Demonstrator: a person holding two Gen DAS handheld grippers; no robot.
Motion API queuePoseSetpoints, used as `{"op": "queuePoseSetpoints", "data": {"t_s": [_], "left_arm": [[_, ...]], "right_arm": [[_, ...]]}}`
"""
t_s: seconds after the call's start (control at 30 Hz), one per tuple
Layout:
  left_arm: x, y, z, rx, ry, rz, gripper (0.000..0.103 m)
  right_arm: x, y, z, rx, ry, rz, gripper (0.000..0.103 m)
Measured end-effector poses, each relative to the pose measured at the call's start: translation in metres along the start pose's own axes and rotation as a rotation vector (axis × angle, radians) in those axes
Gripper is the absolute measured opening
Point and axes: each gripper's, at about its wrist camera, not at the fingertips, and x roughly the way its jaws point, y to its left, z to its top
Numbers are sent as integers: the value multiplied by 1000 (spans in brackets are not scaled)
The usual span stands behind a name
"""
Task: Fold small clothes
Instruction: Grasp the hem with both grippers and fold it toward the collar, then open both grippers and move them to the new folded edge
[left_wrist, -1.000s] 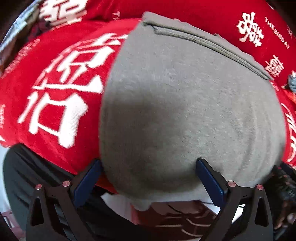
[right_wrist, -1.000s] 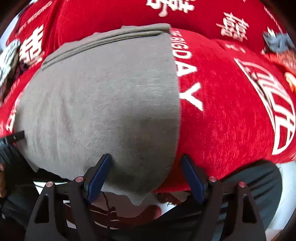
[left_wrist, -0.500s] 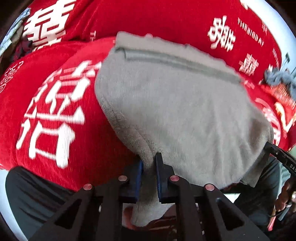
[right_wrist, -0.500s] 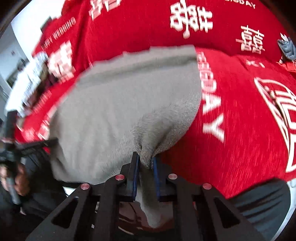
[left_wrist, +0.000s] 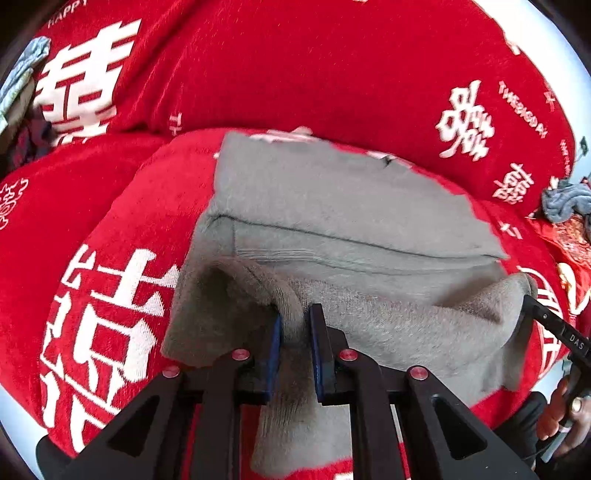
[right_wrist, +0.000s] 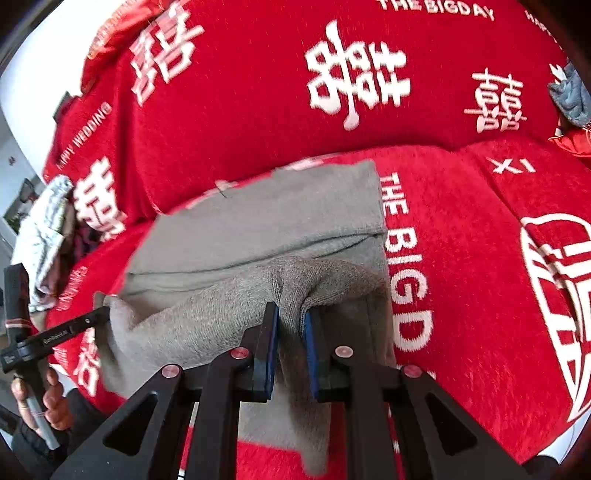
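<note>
Lying on a red blanket (left_wrist: 332, 74) printed with white characters, the gray garment (left_wrist: 332, 199) is partly doubled over: its near edge is lifted and carried toward the far half, which lies flat with a stitched hem line across it. Your left gripper (left_wrist: 294, 332) has its blue-padded fingers pressed close together on a bunched ridge of that gray cloth near the garment's left corner. Your right gripper (right_wrist: 291, 325) pinches the same lifted edge near the right corner, fingers nearly closed on the fabric. Between the two, the cloth sags in a shallow curve. A crumpled blue-gray cloth (right_wrist: 570, 98) sits well apart at the far right, and a pale crumpled fabric (right_wrist: 48, 236) lies at the left
</note>
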Motion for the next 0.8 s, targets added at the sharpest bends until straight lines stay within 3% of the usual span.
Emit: {"op": "queuePoseSetpoints", "data": {"t_s": [0.03, 0.1, 0.13, 0.17, 0.23, 0.27, 0.43, 0.57, 0.6, 0.67, 0.7, 0.73, 0.77, 0.8], "left_arm": [[6, 3, -1, -10, 18, -11, 17], [10, 13, -4, -43, 46, -39, 47], [8, 16, -6, -61, 44, -40, 78], [4, 19, -8, -76, 26, -44, 88], [-10, 29, -16, -99, -23, -68, 88], [-17, 35, -22, -102, -19, -83, 88], [-29, 46, -49, -107, -8, -123, 88], [-18, 24, -55, -45, 26, -132, 87], [-14, 14, -54, -22, 30, -127, 84], [-6, 1, -52, 10, 60, -139, 52], [1, -8, -53, 30, 92, -137, 45], [3, -12, -53, 39, 95, -119, 28], [2, -14, -53, 48, 83, -106, 18], [0, -16, -53, 56, 75, -101, 16]], "right_arm": [[4, -3, 0, 4, 7, -4, 16], [12, -7, 0, 28, 31, 5, 21], [13, -9, -1, 35, 39, 10, 28], [12, -10, -3, 39, 42, 18, 35], [3, -12, -6, 32, 17, 22, 62], [-2, -12, -9, 29, 3, 20, 65], [-26, -21, -31, 30, -24, 54, 67], [-20, -26, -42, 32, 12, 76, 67], [-14, -26, -43, 34, 30, 82, 67], [-7, -26, -44, 40, 57, 113, 67], [-2, -25, -45, 44, 73, 128, 60], [0, -24, -46, 37, 77, 131, 40], [3, -20, -46, 20, 90, 136, 26], [3, -18, -46, 12, 99, 141, 14]]}}
